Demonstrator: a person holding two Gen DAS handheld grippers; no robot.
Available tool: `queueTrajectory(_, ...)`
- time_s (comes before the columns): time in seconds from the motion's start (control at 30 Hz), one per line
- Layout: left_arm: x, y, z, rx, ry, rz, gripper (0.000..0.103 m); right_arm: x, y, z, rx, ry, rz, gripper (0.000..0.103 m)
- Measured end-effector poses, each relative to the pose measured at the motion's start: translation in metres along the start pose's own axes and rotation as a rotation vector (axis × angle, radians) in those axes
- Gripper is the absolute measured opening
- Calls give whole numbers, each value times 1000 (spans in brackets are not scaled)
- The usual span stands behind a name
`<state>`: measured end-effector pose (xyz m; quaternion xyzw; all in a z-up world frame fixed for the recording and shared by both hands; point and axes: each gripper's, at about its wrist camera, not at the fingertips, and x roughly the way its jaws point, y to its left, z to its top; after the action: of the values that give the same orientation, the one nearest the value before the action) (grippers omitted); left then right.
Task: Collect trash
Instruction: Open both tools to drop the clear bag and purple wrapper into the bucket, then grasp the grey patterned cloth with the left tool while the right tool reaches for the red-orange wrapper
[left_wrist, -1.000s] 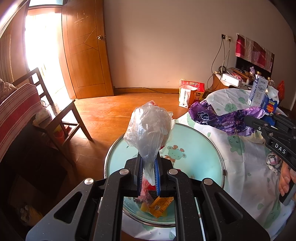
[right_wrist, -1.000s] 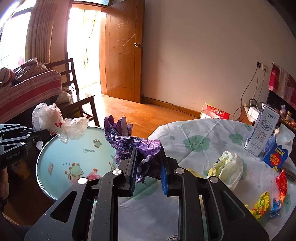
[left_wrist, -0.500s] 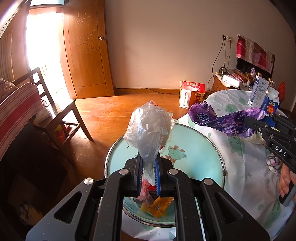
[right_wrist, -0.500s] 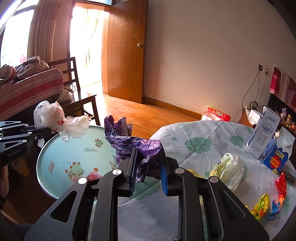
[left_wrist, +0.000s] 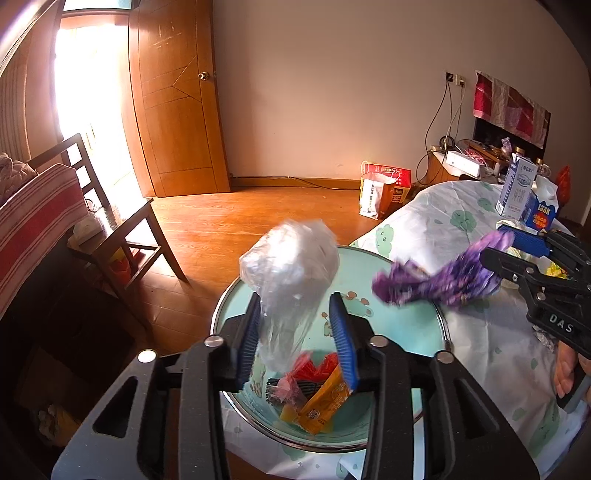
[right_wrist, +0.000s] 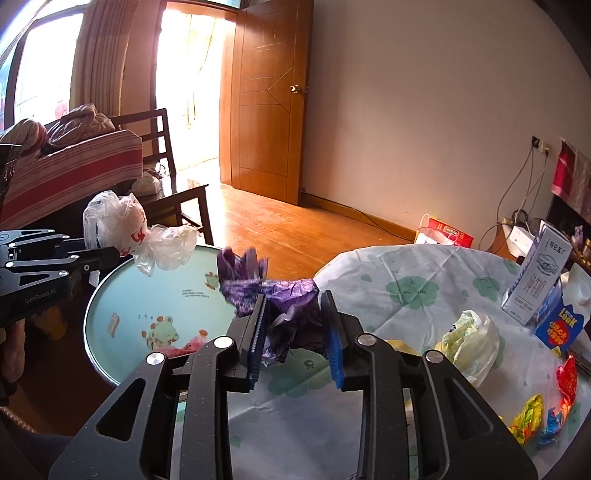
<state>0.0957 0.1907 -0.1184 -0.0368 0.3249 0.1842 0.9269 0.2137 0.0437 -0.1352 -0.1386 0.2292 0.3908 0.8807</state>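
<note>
Left gripper: jaws spread, clear bag loose between the blue pads, above the basin. Bag's lower end hanging toward wrappers in the basin bottom; contact with either pad hard to tell. Right gripper: jaws likewise spread, crumpled purple bag between them, motion-blurred at its far end, over the edge where tabletop meets basin. From the left view, purple bag stretched out from the right jaws toward the basin rim. Basin beside the tabletop, lower, frog print inside. On the tabletop to the right: white carton, blue carton, pale crumpled bag, foil wrappers near the edge.
</note>
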Motion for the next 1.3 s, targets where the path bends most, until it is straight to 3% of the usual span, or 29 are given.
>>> queueTrajectory(0.03,-1,0,0,-1,-2,1,49,0,1,0,1,-3,0,59)
queueTrajectory(0.07,-1,0,0,-5,-2,-1,54,-1,0,0,6,-5,-1,63)
queueTrajectory(0.17,-3,1,0,-10,-10,9,66,0,-1,0,17,-1,-5,66)
queueTrajectory(0.37,-3,3,0,-15,-13,17,75,-1,2,0,10,-4,-17,70)
queueTrajectory(1.3,-1,6,0,-12,-3,23,78,-2,-3,-2,23,-9,-40,72)
